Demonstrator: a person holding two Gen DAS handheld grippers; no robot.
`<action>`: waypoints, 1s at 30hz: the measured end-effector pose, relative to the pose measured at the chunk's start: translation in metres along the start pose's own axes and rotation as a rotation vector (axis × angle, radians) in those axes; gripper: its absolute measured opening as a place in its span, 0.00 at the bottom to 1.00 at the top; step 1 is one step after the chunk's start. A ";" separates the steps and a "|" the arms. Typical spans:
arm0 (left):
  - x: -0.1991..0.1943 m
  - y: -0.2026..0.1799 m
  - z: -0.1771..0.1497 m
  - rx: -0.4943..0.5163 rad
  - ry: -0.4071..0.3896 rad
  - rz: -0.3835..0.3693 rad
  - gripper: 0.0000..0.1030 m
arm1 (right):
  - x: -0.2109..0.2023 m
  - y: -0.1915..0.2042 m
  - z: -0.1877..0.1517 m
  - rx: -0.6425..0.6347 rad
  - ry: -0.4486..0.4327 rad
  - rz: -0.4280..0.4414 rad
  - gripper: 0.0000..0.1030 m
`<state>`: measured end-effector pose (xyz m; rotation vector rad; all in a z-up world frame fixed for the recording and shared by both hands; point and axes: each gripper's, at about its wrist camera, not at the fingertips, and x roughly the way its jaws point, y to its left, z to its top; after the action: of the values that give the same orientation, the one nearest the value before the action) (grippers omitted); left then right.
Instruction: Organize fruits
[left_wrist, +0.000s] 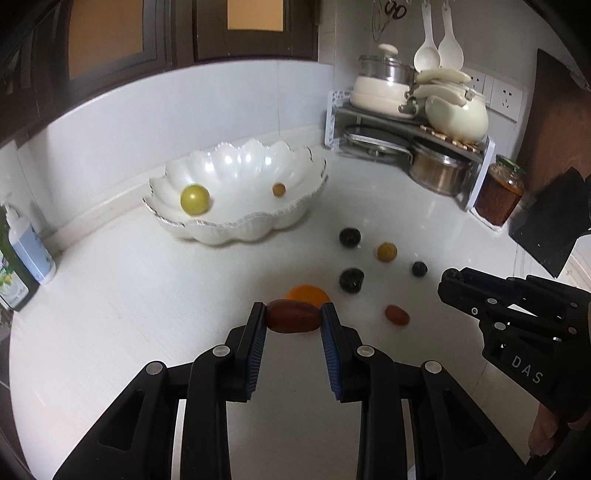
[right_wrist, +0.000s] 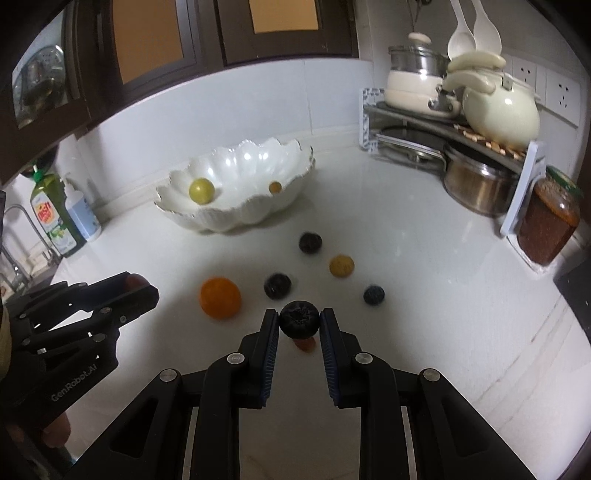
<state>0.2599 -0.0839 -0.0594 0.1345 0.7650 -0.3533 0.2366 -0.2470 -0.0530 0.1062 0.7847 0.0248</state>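
My left gripper is shut on a brown-red date, held above the white counter. My right gripper is shut on a dark round fruit. Farther back stands a white scalloped bowl with a green-yellow fruit and a small yellow one inside. Loose on the counter lie an orange, several dark fruits, a yellow fruit and a small red fruit.
A corner rack with pots and a cream kettle fills the back right. A jar of red-brown preserve stands beside it. Bottles stand at the left by the wall.
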 end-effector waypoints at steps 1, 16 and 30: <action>-0.001 0.001 0.002 -0.003 -0.003 0.001 0.29 | -0.001 0.002 0.002 -0.001 -0.009 0.000 0.24; -0.022 0.026 0.031 -0.020 -0.100 0.015 0.29 | -0.014 0.027 0.032 -0.021 -0.108 0.013 0.24; -0.034 0.052 0.063 -0.026 -0.184 0.058 0.29 | -0.013 0.044 0.068 -0.016 -0.200 0.022 0.24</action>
<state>0.2969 -0.0422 0.0087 0.0979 0.5825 -0.2961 0.2762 -0.2101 0.0080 0.1003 0.5835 0.0403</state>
